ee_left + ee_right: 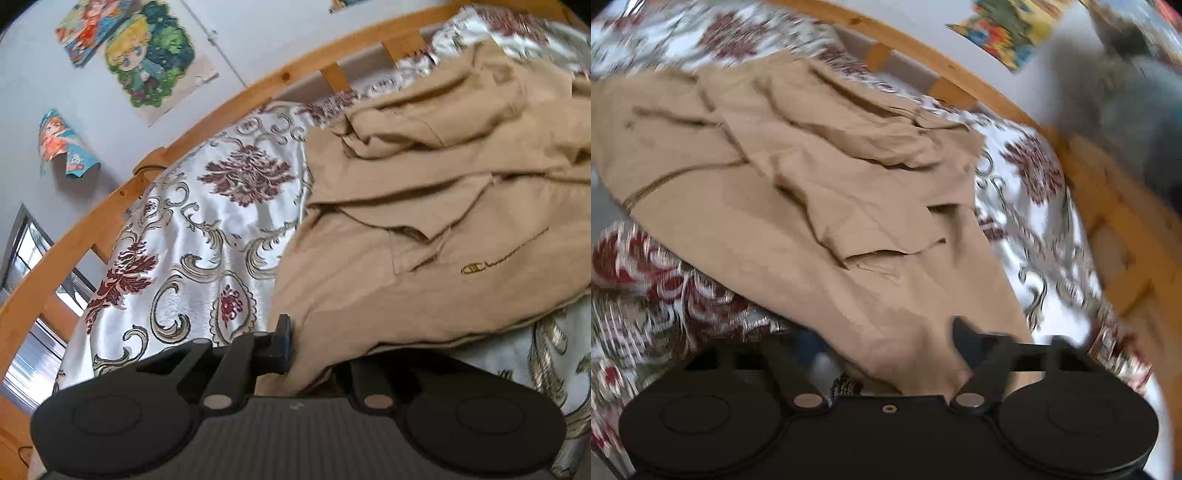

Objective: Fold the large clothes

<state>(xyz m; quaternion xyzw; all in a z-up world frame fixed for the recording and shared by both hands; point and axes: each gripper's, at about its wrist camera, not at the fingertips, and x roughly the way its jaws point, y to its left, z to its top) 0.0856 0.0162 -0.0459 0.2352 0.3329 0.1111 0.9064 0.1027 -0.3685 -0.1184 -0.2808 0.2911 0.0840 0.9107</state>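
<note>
Left wrist view: one tan hoodie rumpled on the patterned bedspread, logo showing, posters above the wooden rail. Left gripper is pinched tight on its near hem.

Right wrist view: blurry, no logo; right gripper partly open with hem between, grip unclear.

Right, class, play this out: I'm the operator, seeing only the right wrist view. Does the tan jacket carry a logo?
Observer: Yes, the left wrist view shows a gold embroidered logo on the tan jacket.
Operator: Is the left claw on it?
Observer: The left claw is shut on the jacket's near edge.
Operator: Anything off to the side?
Observer: A window, past the wooden bed rail.
</note>
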